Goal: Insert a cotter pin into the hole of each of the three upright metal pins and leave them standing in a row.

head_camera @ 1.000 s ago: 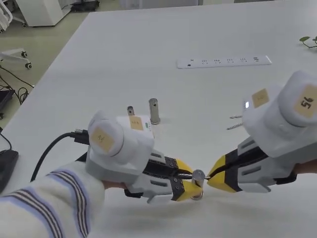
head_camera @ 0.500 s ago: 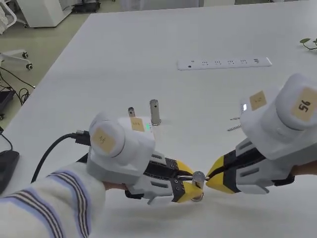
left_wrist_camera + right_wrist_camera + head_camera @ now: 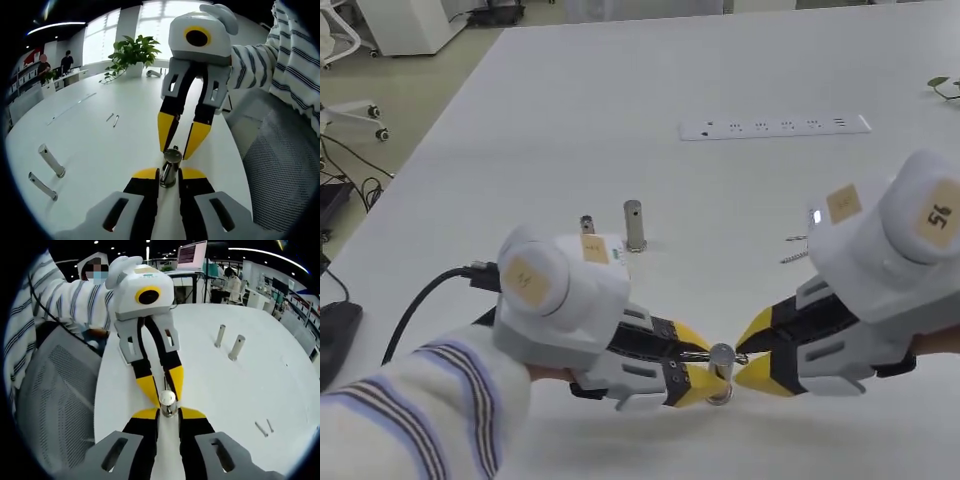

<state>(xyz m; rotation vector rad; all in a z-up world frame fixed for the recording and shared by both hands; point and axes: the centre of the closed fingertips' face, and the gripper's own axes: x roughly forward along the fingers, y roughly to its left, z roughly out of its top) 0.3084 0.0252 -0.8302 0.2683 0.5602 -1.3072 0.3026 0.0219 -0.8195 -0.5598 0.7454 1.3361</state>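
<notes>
Head view: the left hand-held gripper is clamped on the nearest upright metal pin, low on its shaft, close to the front edge of the desk. The pin stands vertical with its base on the desk. The right hand-held gripper faces the left one from the opposite side, its yellow tips right at the pin's head.

In the left gripper view the right one's jaws stand slightly apart on either side of that head. Whether they are pressing on it, or holding a cotter pin, is too small to tell.

The other two metal pins stand side by side well behind the left hand-held gripper. Loose cotter pins lie on the desk beyond the right one, with a power strip farther back.

The step in hand looks like threading this first pin. The pin's long axis is vertical, so any cotter pin has to travel level, square to the shaft, along the line from the right tips to the head. The right hand-held gripper is nearer to the loose cotter pins, and the left one's job is to stop the shaft turning or tipping.
</notes>
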